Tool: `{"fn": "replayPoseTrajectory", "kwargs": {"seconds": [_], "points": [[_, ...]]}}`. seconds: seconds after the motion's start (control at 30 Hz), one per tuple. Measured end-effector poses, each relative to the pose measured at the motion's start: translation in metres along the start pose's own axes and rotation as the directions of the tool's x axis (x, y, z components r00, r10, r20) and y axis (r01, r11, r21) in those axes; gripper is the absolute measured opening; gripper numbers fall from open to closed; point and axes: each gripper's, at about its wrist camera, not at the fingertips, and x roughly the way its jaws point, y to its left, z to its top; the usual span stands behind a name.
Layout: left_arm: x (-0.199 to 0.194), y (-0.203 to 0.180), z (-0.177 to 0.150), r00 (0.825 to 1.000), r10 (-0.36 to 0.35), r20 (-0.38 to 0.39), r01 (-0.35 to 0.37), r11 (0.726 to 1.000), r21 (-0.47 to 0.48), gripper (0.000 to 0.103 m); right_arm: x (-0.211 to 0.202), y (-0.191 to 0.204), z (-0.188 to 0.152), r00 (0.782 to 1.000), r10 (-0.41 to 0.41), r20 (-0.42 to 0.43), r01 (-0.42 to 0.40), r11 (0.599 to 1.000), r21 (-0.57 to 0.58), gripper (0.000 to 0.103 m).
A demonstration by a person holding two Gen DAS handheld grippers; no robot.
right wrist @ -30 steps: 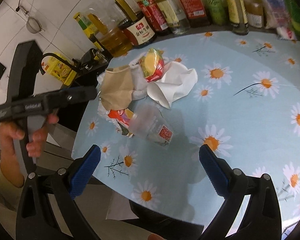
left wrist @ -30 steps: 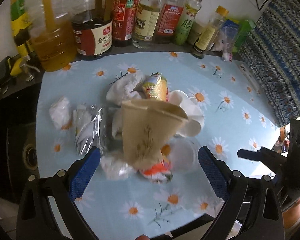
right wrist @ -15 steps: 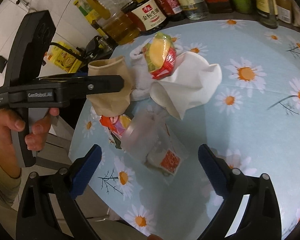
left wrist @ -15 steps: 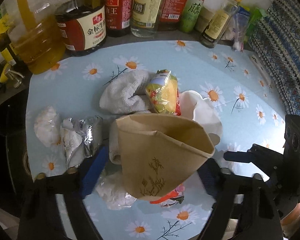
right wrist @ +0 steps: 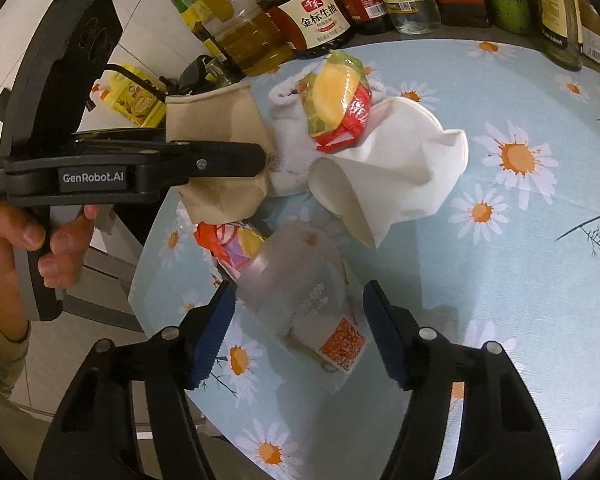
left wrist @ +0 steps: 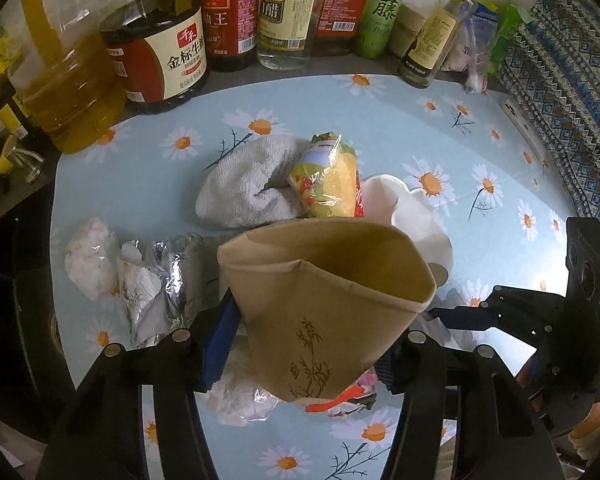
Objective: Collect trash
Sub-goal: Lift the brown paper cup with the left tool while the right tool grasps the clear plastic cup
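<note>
Closed in since a second ago: left gripper [left wrist: 304, 344] now pinching brown paper cup [left wrist: 324, 304]; right gripper [right wrist: 300, 328] narrowed around clear plastic cup [right wrist: 296, 280], pads not yet pressing. Both cups near the white towel [left wrist: 248, 184], mid-pile. Could crush or squirt out, scattering neighbouring wrappers.

"GenRobot.AI" is printed on the left hand-held gripper [right wrist: 266, 156]. At the tabletop's far edge, a dark bottle [left wrist: 160, 46] reads "金标生抽", a green bottle [left wrist: 382, 12] reads "藤".

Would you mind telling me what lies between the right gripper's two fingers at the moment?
In the right wrist view, a crushed clear plastic cup lies on the tablecloth between the right gripper fingers, which have just been closing around it; contact is not clear.
</note>
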Motion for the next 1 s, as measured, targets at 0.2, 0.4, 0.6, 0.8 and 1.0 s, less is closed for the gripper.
{"fn": "replayPoseTrajectory", "kwargs": {"seconds": [0.2, 0.4, 0.6, 0.8, 1.0], "points": [[-0.008, -0.002, 0.000, 1.000, 0.005, 0.018, -0.006, 1.000, 0.011, 0.055, -0.006, 0.002, -0.002, 1.000, 0.005, 0.022, -0.005, 1.000, -0.001, 0.064], [-0.020, -0.003, -0.003, 0.999, 0.007, 0.045, -0.007, 1.000, 0.007, 0.055, -0.018, 0.005, -0.002, 0.999, -0.011, 0.046, 0.011, 1.000, -0.009, 0.064], [-0.038, -0.003, -0.013, 0.997, 0.006, 0.079, -0.006, 1.000, -0.001, 0.055, -0.030, 0.018, -0.008, 0.997, -0.029, 0.068, 0.030, 0.999, -0.023, 0.064], [-0.057, -0.001, -0.034, 0.994, -0.001, 0.110, 0.002, 1.000, -0.012, 0.055, -0.040, 0.037, -0.021, 0.996, -0.042, 0.077, 0.046, 0.998, -0.052, 0.064], [-0.071, 0.001, -0.063, 0.991, -0.009, 0.131, 0.012, 1.000, -0.026, 0.055, -0.043, 0.062, -0.040, 0.997, -0.040, 0.073, 0.044, 0.997, -0.062, 0.064]]}}
